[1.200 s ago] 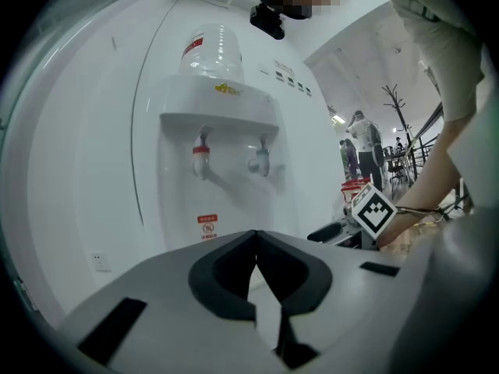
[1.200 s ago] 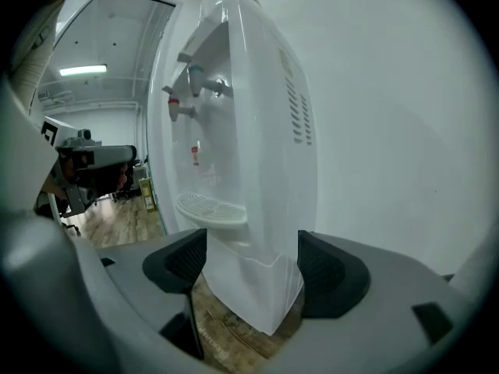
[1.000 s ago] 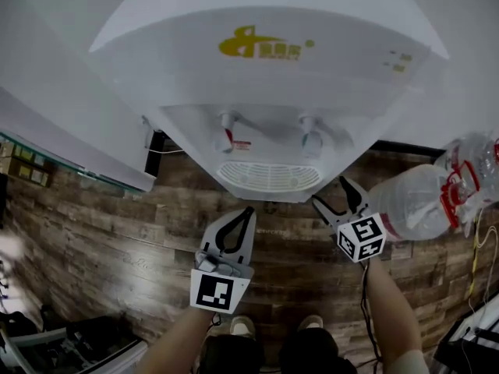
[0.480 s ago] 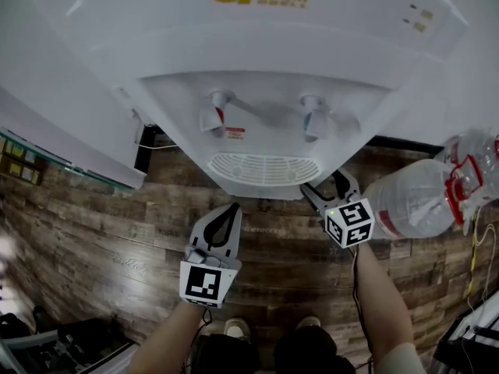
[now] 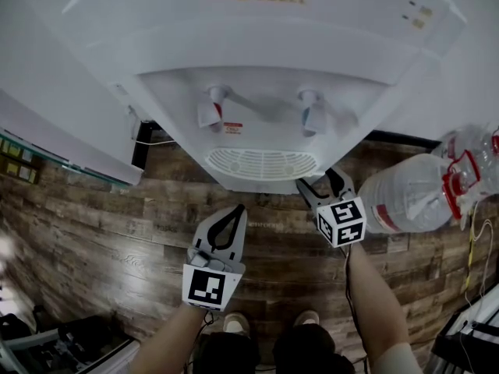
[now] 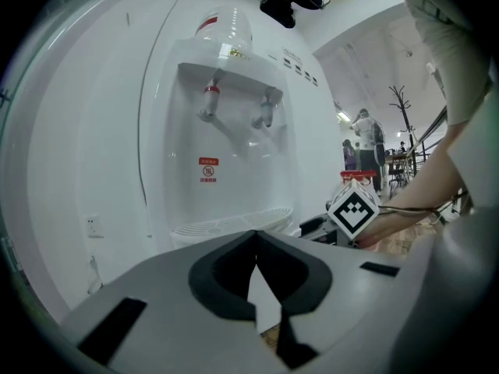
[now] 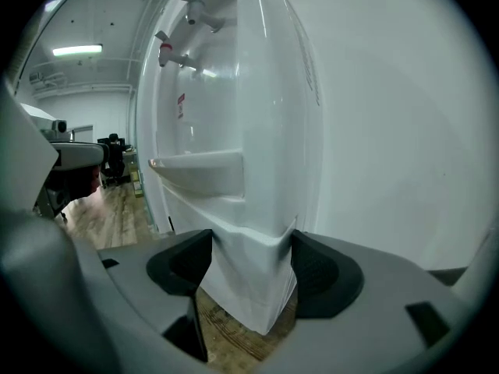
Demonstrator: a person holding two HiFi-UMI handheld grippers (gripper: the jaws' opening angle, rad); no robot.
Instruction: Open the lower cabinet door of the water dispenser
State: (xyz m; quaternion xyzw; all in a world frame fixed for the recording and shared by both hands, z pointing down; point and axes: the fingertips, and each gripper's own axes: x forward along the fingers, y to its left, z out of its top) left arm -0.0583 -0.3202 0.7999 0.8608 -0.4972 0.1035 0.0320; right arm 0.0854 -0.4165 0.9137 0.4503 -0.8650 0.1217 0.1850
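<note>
A white panel [image 5: 54, 123] stands to the left of the water dispenser [image 5: 265, 61], and wood planks make up the surface [image 5: 101, 224] beneath both. The left tongs [image 5: 237, 210] hover in front of the dispenser's drip tray [image 5: 261, 164], slightly left of its middle and apart from it. The left gripper view shows their dark pads clenched tip to tip with nothing between them. On the dispenser's front, the red tap [image 5: 211, 109] hangs left of the blue tap [image 5: 311, 114], both above the drip tray. The lower cabinet door lies below that tray; from the head view it is hidden under the tray's overhang. The right gripper view shows the white front-right corner of the lower cabinet [image 7: 257, 294] reaching down to the planks. The right tongs [image 5: 318, 181] sit at the tray's right end, released and spread wide. That lower corner stands between their two pads, though it cannot be told whether the pads press on it. To the right of the dispenser, a large clear water jug [image 5: 405, 201] with red fittings lies on its side on the surface, just beside the right tongs' marker cube [image 5: 341, 222].
</note>
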